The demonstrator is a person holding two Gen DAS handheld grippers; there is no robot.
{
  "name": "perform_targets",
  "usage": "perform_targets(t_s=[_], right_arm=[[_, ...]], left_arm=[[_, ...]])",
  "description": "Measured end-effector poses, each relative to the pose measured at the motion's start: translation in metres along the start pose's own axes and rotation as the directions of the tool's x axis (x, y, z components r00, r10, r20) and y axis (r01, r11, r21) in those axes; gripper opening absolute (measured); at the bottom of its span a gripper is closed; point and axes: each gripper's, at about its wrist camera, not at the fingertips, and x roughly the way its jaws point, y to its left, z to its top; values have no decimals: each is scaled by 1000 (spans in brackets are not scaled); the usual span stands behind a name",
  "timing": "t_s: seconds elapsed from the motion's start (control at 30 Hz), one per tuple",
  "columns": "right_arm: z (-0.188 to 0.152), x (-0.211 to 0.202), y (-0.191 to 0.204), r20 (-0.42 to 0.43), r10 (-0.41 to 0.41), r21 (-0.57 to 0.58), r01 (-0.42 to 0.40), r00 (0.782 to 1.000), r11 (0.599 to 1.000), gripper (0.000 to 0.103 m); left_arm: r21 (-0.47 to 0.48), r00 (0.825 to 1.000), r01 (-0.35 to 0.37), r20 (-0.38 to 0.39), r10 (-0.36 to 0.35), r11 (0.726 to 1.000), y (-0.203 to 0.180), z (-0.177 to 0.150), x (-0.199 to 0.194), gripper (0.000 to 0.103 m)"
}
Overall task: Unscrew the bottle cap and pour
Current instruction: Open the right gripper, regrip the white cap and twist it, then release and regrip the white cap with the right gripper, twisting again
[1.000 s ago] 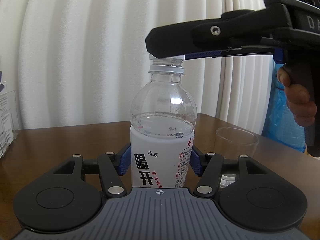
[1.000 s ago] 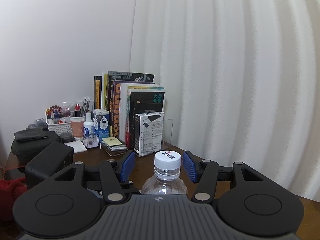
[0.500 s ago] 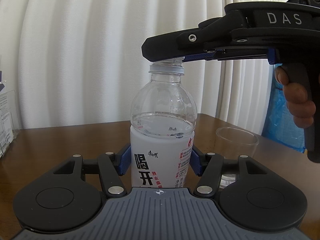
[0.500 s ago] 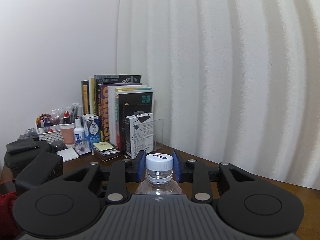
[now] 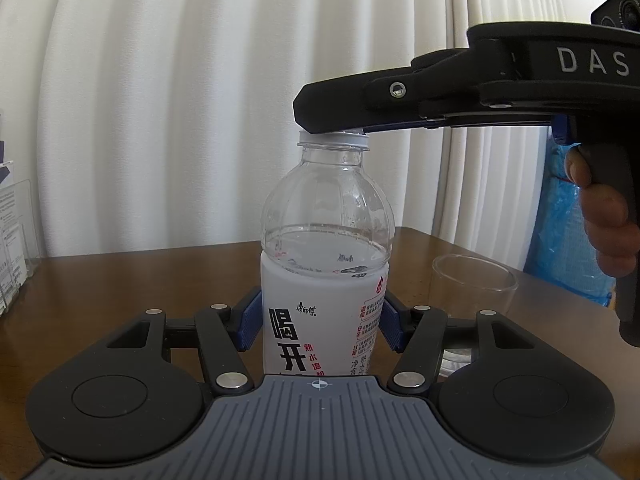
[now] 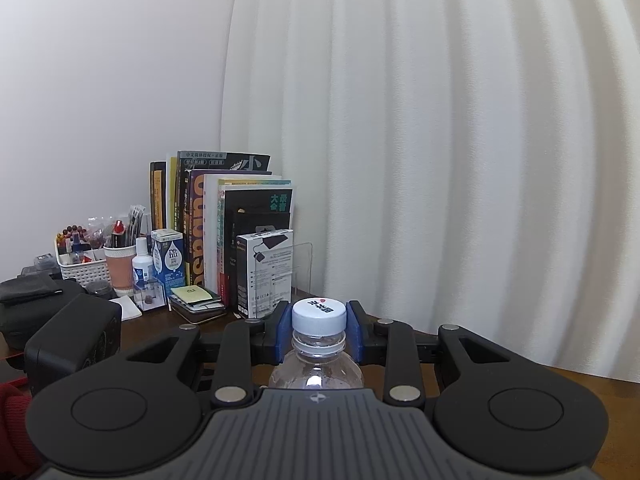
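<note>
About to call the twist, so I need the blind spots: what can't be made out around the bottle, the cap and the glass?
- Cap: in the left wrist view the right tool covers it, so thread engagement is unseen.
- Bottle base: cut off behind the left tool body.
- Glass: its bottom is hidden by that tool; any contents cannot be told.
- Small label print: too small to read.

Brown wooden table (image 5: 120, 280) bearing an upright water bottle (image 5: 324, 280); a clear glass (image 5: 474, 292) stands right of the bottle; books (image 6: 236, 232) and a white basket (image 6: 82, 268) stand beyond.
</note>
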Motion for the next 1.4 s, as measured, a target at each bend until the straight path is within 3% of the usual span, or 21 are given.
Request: perform_targets(t_s=[0.37,0.7,0.87,1.03,1.13,1.2,1.4], right_arm=[[0,-6,7,-9,-4,-19,4,1000,1000,42],[-2,-18,8,-1,-3,-23,3,1000,1000,42],[3,-8,5,3,-9,-32,9,1000,999,51],[3,8,0,-10,6,-27,-7,1000,1000,50],[2,13,-4,-12,8,-7,-8,1000,1000,46],[1,14,-6,-13,10,1,-10,1000,1000,34],[-1,14,-2,-15,-23,31,23,1000,999,32]], left_arm=[[1,1000,0,0,0,1000,-1,0,-1,59],[0,1000,0,0,0,1000,1,-1,-1,59],[0,1000,2,0,-2,1000,4,-1,0,59],[0,1000,-1,0,1,1000,2,0,-2,59],[0,1000,-3,0,3,1000,1,1,-2,59],[0,1000,-3,0,3,1000,1,1,-1,59],[2,1000,-10,-2,10,1000,3,1,1,59]])
